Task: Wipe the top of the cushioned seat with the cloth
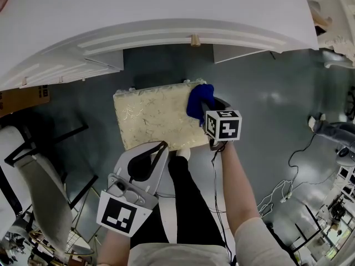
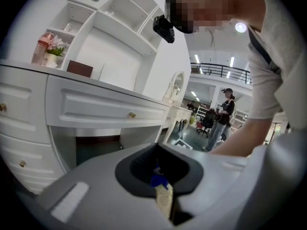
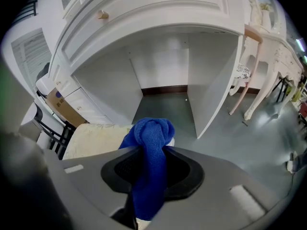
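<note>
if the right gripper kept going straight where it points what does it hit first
Probably the grey floor under the white desk; the seat lies left of its line, though depth is unclear.

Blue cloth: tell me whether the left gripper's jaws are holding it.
No, the jaws of the right gripper are clamped on the blue cloth.

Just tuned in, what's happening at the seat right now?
The person's right tool is shut on a blue cloth, holding it at the right edge of the cream cushioned seat in front of the white dressing table. The left tool is shut and empty, over the seat's near edge.
</note>
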Demonstrator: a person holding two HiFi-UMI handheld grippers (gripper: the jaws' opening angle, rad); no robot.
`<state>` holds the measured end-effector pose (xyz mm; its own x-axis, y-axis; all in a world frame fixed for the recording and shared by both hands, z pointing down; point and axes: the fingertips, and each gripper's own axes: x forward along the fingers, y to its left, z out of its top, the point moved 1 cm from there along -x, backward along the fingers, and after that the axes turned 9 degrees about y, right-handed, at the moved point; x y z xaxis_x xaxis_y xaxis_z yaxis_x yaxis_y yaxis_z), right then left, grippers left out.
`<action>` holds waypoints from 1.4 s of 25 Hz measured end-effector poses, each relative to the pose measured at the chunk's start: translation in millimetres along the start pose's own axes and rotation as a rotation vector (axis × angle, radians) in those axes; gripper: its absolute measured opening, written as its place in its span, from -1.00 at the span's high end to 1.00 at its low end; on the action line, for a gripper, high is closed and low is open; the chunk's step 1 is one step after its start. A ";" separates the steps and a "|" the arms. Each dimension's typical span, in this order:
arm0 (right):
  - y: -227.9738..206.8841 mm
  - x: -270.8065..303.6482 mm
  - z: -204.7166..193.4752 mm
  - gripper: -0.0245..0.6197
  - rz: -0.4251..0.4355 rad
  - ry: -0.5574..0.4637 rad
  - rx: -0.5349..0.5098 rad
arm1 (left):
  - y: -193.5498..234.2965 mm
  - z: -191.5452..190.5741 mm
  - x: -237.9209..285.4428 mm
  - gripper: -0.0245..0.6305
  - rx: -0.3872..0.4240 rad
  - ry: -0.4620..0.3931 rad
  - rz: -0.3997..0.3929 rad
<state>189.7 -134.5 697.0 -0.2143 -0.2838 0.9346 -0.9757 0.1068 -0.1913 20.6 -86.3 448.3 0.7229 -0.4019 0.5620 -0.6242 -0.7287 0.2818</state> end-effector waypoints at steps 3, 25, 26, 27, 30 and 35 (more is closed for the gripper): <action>0.7 -1.2 -6.1 0.58 0.011 -0.001 0.003 | -2.6 -0.6 -0.3 0.93 0.006 -0.002 -0.004; 12.3 -10.8 -41.8 0.59 -0.010 0.040 -0.026 | -1.9 -10.1 -21.8 0.93 0.005 -0.017 -0.011; 15.0 -10.9 -41.5 0.59 -0.015 0.041 -0.035 | -0.6 -10.9 -23.9 0.93 0.004 -0.017 -0.010; 18.2 -10.8 -41.0 0.59 -0.017 0.041 -0.043 | 0.7 -11.6 -26.1 0.93 0.003 -0.018 -0.009; 29.2 -9.9 -39.6 0.59 -0.026 0.041 -0.070 | 4.2 -13.5 -32.8 0.93 0.004 -0.022 -0.007; 51.1 -7.3 -38.0 0.59 -0.033 0.042 -0.098 | 14.3 -21.2 -48.1 0.93 -0.004 -0.020 0.003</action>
<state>143.2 -90.8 691.8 -0.1780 -0.2485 0.9521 -0.9726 0.1914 -0.1319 -29.4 -65.6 441.7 0.7269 -0.4148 0.5472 -0.6272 -0.7255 0.2831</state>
